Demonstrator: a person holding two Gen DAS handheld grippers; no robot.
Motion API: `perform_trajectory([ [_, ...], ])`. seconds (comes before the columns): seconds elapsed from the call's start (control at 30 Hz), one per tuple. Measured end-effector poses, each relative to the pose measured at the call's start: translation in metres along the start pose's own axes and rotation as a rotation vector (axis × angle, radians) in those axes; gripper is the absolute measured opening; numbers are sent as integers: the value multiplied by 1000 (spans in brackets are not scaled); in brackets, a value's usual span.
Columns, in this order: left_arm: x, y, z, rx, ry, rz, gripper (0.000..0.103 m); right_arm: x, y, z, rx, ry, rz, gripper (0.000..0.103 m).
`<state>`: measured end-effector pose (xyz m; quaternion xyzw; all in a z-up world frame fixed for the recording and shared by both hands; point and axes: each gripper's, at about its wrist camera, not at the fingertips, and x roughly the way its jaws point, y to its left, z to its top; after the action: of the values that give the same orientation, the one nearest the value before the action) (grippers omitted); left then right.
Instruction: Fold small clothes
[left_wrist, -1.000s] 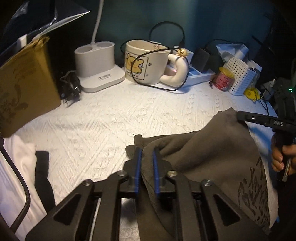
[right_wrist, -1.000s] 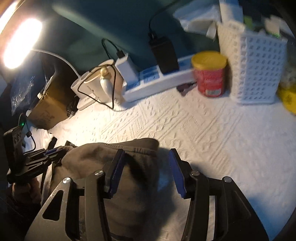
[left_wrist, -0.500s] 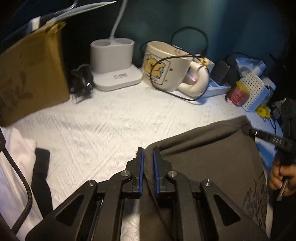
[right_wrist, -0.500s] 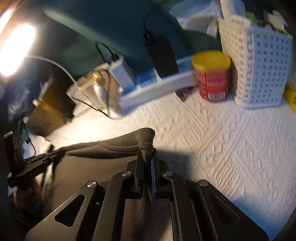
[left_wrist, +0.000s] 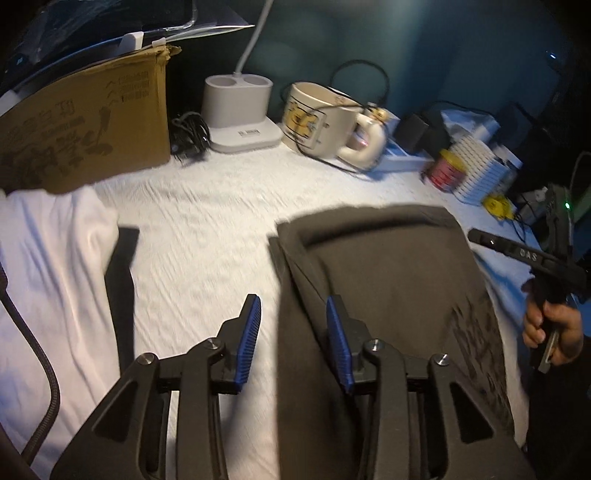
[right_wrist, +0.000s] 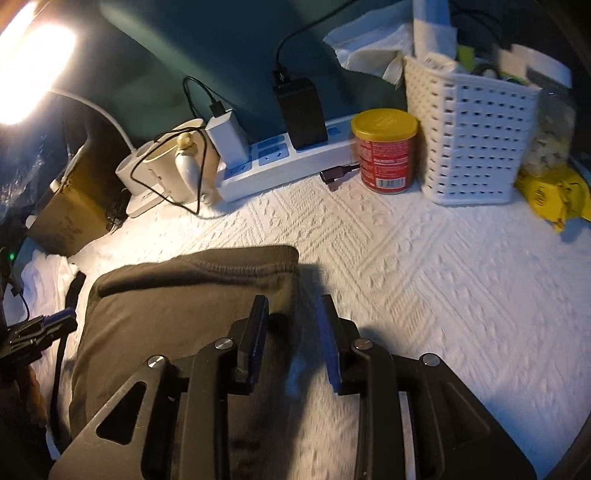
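Note:
A dark grey garment (left_wrist: 388, 280) with a black print lies flat on the white textured cover (left_wrist: 207, 229); it shows as a folded pad (right_wrist: 177, 306) in the right wrist view. My left gripper (left_wrist: 293, 306) hovers over the garment's left edge, jaws opening, pads clear of the cloth. My right gripper (right_wrist: 291, 306) stands over the garment's right edge, jaws opening too, nothing pinched. The right gripper (left_wrist: 517, 253) also shows in the left wrist view, held by a hand (left_wrist: 550, 328).
A white garment (left_wrist: 48, 266) with a black strip (left_wrist: 120, 280) lies at the left. Along the back stand a cardboard box (left_wrist: 85, 133), lamp base (left_wrist: 240, 110), cream mug (left_wrist: 321, 118), power strip (right_wrist: 284, 158), red can (right_wrist: 384, 151) and white basket (right_wrist: 469, 140).
Both grippers held the grey garment's top edge half a second ago and have let go. The garment now lies flat, and both grippers have drawn back a little with jaws parted.

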<state>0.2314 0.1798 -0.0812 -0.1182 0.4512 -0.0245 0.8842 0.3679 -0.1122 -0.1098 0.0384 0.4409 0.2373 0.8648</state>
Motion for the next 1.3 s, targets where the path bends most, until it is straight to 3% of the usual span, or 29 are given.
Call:
perform_trajectory([
  [0.27,-19,-22,-45,14,32,-99,37,-33,15,-37,-22,2,8,30],
  [0.63,-31,-35,-87,14,64,-159,37,-64,39,-98,-58,24,26,30],
  [0.9,-46,-44,-112,58,62,-203,37,-84,46,-132,-66,27,31,30],
  [0.97,-47,-47,-120,84,65,-184,37,-94,48,-142,-79,6,47,30],
  [1.13,-51,-46,-140,84,76,-192,53,-107,61,-170,-126,10,66,30],
  [1.3,-57,-47,-152,119,52,-216,59,-114,72,-196,-144,13,59,30],
])
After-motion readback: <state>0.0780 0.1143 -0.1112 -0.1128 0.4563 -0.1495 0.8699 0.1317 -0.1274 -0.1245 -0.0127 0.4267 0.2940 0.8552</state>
